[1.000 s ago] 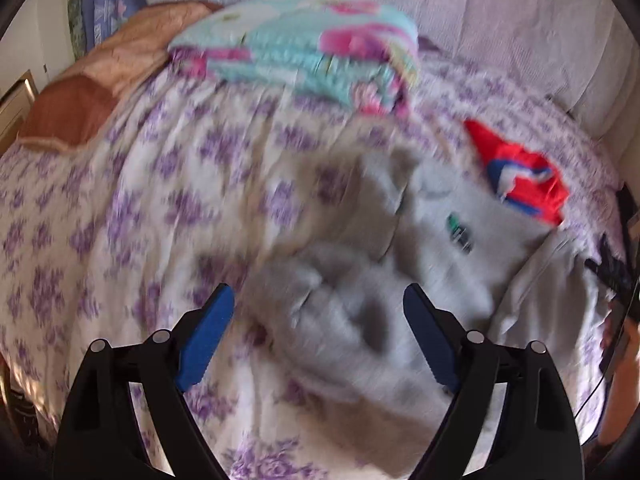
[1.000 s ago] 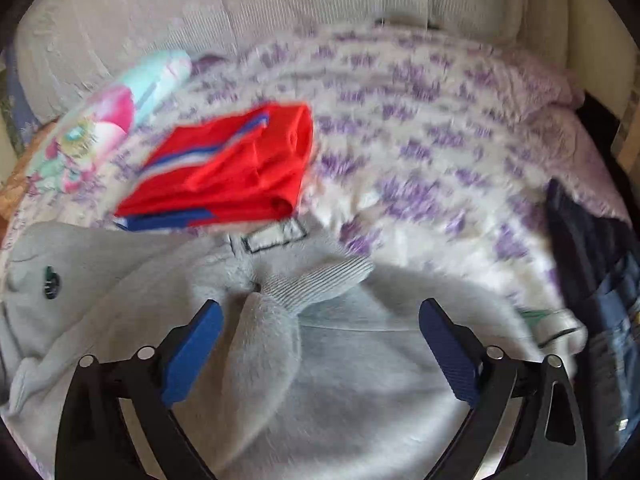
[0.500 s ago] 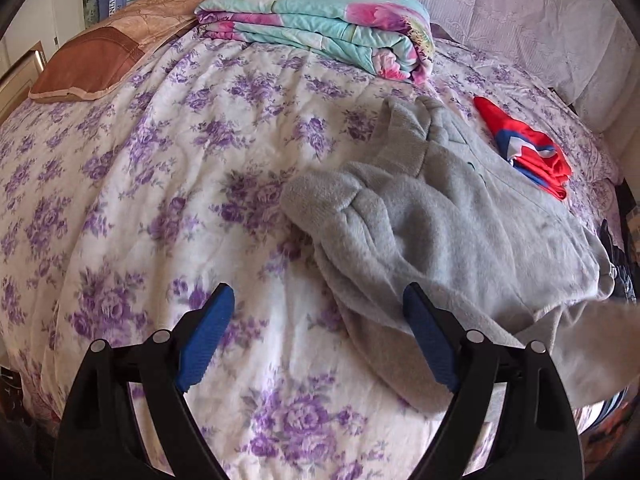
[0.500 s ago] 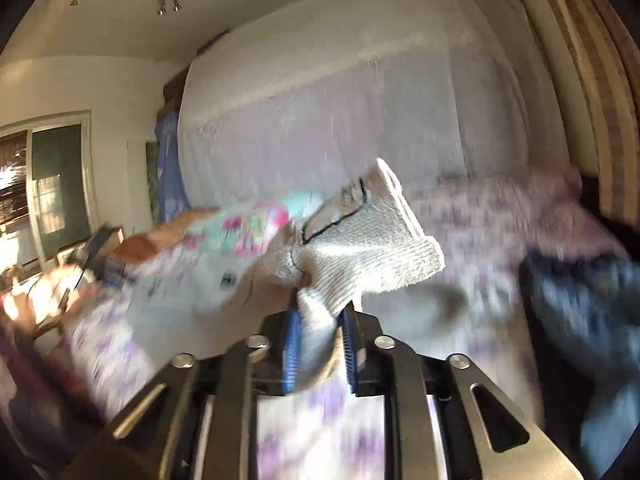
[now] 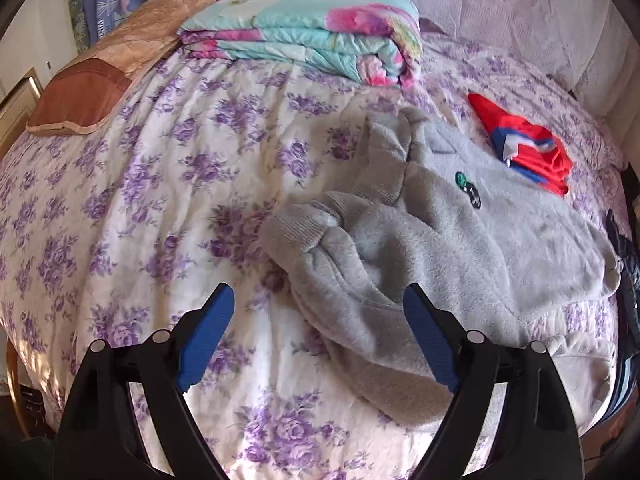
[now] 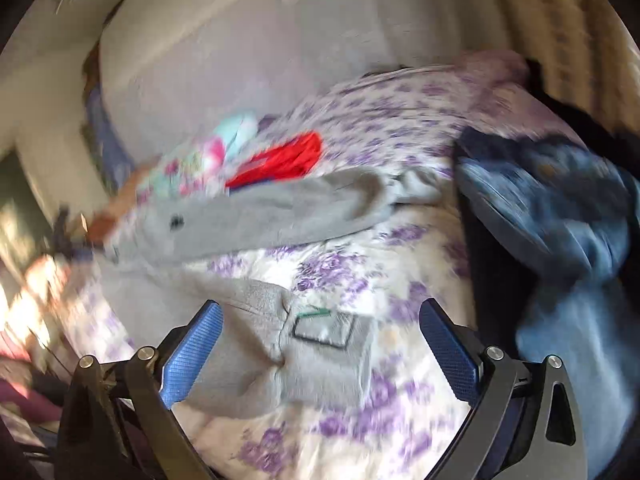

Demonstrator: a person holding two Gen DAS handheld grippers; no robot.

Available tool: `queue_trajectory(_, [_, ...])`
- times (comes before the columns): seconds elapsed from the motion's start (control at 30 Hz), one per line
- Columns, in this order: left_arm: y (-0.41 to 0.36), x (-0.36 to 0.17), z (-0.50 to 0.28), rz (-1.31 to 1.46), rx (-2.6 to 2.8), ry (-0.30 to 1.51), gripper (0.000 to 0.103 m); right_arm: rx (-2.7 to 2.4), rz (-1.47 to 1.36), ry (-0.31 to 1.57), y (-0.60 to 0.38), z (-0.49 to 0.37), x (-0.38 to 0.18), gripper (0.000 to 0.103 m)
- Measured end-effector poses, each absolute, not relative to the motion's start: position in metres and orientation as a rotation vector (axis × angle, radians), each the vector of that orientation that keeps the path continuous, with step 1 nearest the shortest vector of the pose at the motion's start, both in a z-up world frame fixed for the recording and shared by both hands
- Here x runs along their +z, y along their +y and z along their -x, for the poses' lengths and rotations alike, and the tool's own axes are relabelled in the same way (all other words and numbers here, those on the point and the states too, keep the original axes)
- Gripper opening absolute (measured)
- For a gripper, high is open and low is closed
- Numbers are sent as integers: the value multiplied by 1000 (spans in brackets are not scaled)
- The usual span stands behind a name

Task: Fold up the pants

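Grey fleece pants (image 5: 460,240) lie crumpled on the purple-flowered bedspread (image 5: 160,184), ribbed cuffs toward the left. My left gripper (image 5: 320,336) is open and empty, just in front of the nearest leg. In the blurred right wrist view, the pants (image 6: 260,216) stretch across the bed, and the waistband end with its label (image 6: 320,332) lies between the open jaws of my right gripper (image 6: 320,352). Nothing is held.
A folded red and blue garment (image 5: 524,148) lies behind the pants. A folded floral quilt (image 5: 312,32) and a brown pillow (image 5: 100,80) sit at the head. Dark blue jeans (image 6: 560,216) are heaped at the right edge.
My right gripper held the waistband end lifted half a second ago; now it is open and the cloth lies on the bed. The left gripper stayed open and shifted slightly.
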State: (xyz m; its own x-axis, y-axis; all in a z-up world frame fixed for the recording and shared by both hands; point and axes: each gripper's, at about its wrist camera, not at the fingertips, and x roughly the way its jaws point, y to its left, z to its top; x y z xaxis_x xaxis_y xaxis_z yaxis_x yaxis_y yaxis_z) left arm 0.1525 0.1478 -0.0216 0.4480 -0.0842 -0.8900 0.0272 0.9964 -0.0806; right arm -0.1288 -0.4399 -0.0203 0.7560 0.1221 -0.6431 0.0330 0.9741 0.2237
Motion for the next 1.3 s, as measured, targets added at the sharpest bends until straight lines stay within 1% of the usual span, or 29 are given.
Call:
queue_trajectory(0.07, [140, -33, -155, 33, -68, 1144, 84, 93, -24, 823, -417, 95, -27, 99])
queue_trajectory(0.13, [134, -45, -156, 1, -68, 1166, 84, 138, 113, 892, -395, 79, -37, 99])
queue_trajectory(0.17, [131, -51, -155, -7, -70, 1178, 84, 161, 152, 945, -391, 66, -46, 96])
queue_trajectory(0.2, [131, -57, -156, 0, -79, 1190, 79, 194, 170, 1034, -387, 51, -62, 86])
queue_trajectory(0.23, [132, -62, -156, 22, -100, 1203, 57, 218, 178, 1110, -384, 46, -75, 40])
queue_trajectory(0.27, [134, -67, -157, 66, -142, 1232, 44, 277, 153, 1198, -381, 37, -89, 30])
queue_trajectory(0.3, [135, -66, -157, 86, -148, 1232, 37, 275, 167, 1180, -376, 36, -87, 18])
queue_trajectory(0.33, [136, -62, -155, 79, -139, 1215, 24, 279, 235, 1144, -367, 37, -77, 17])
queue_trajectory(0.4, [136, -45, -154, 68, -135, 1176, 18, 223, 360, 1004, -356, 43, -44, 17])
queue_trajectory(0.5, [143, -19, -150, 128, -158, 1137, 15, 121, 409, 639, -357, 73, 46, 16])
queue_trajectory(0.57, [143, -9, -137, 130, -176, 1115, 15, 99, 465, 387, -353, 124, 94, 17])
queue_trajectory(0.63, [144, -9, -119, 133, -199, 1115, 15, 150, 530, 321, -354, 170, 101, 17])
queue_trajectory(0.7, [147, -17, -99, 138, -225, 1137, 15, 215, 534, 430, -364, 199, 68, 20])
queue_trajectory(0.73, [150, -22, -89, 139, -231, 1146, 15, 216, 528, 523, -370, 210, 42, 29])
queue_trajectory(0.77, [156, -29, -79, 149, -230, 1161, 15, 216, 505, 629, -377, 220, 12, 44])
queue_trajectory(0.83, [169, -40, -69, 173, -221, 1196, 14, 172, 415, 769, -395, 242, -42, 59])
queue_trajectory(0.9, [181, -43, -65, 168, -180, 1198, 15, 147, 219, 783, -416, 261, -59, 63])
queue_trajectory(0.93, [185, -41, -65, 168, -164, 1184, 19, 128, 144, 761, -427, 271, -58, 77])
queue_trajectory(0.97, [191, -38, -68, 193, -153, 1170, 26, 89, 67, 733, -437, 275, -54, 93])
queue_trajectory(1.0, [194, -36, -71, 228, -157, 1159, 47, 45, -29, 694, -451, 281, -49, 97])
queue_trajectory(1.03, [196, -33, -75, 265, -164, 1143, 69, 55, -125, 646, -464, 288, -43, 98])
queue_trajectory(1.07, [195, -30, -80, 289, -167, 1117, 76, 76, -201, 606, -475, 292, -37, 100])
queue_trajectory(1.1, [191, -29, -85, 298, -168, 1102, 79, 59, -241, 591, -479, 292, -32, 99])
queue_trajectory(1.17, [178, -34, -99, 355, -226, 1117, 79, 11, -344, 609, -492, 293, -32, 99])
queue_trajectory(1.2, [171, -38, -105, 387, -257, 1138, 83, 18, -404, 633, -498, 292, -34, 99])
queue_trajectory(1.23, [161, -45, -113, 400, -266, 1159, 90, 25, -454, 657, -500, 288, -37, 100])
queue_trajectory(1.3, [142, -57, -123, 374, -240, 1199, 92, 58, -508, 724, -488, 278, -34, 100])
